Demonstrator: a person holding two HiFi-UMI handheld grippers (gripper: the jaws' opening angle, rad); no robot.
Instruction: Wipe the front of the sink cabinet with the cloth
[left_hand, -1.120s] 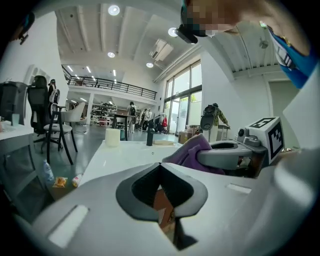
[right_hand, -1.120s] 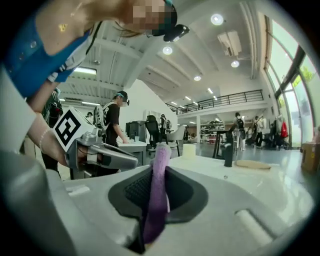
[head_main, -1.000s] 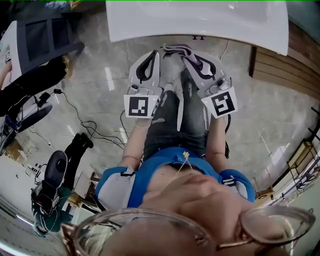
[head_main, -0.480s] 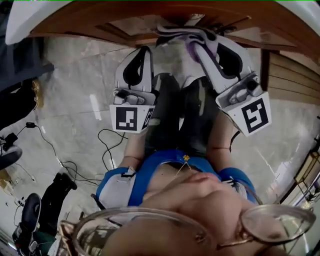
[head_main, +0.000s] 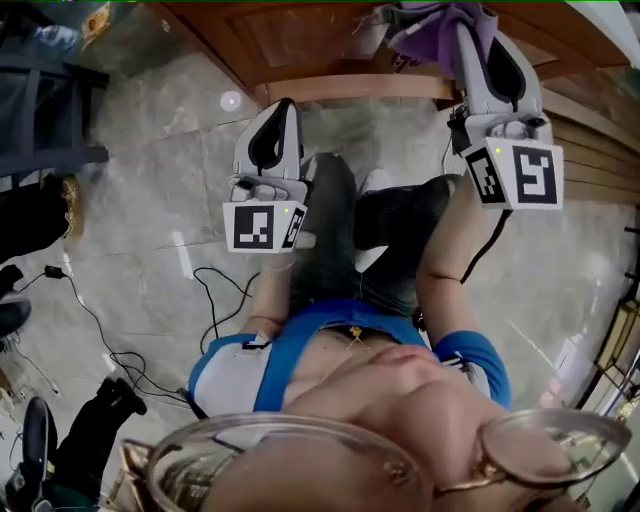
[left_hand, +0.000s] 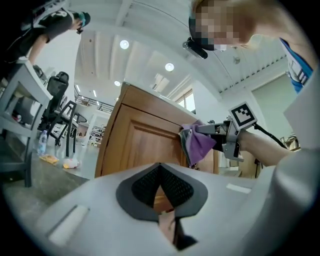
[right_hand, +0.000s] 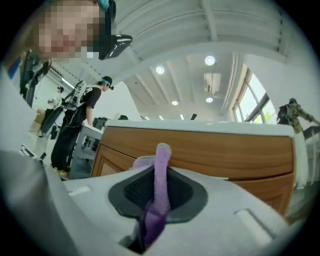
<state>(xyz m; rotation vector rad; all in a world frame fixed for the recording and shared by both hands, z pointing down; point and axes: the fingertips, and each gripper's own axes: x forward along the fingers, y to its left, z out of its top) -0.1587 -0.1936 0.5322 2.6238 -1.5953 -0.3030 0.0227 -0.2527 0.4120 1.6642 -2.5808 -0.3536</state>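
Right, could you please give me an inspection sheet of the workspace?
Surface: cabinet front, panelled wood.
Job's things: purple cloth held up at the cabinet front.
Clutter: bottle and small litter beside the cabinet.
Grippers: right gripper shut on the purple cloth; left gripper shut, empty, clear of the cabinet.
Cables: black cables loose on the grey tiled floor.
Surroundings: a person standing at a desk.

Bright, even overhead light. I note round ceiling spots (left_hand: 124, 44) glaring above the left gripper (left_hand: 160, 187); window (right_hand: 252, 100) up-right of the right gripper (right_hand: 159, 172) blown out. Heavy fisheye bending at edges; nearest gripper shells soft.
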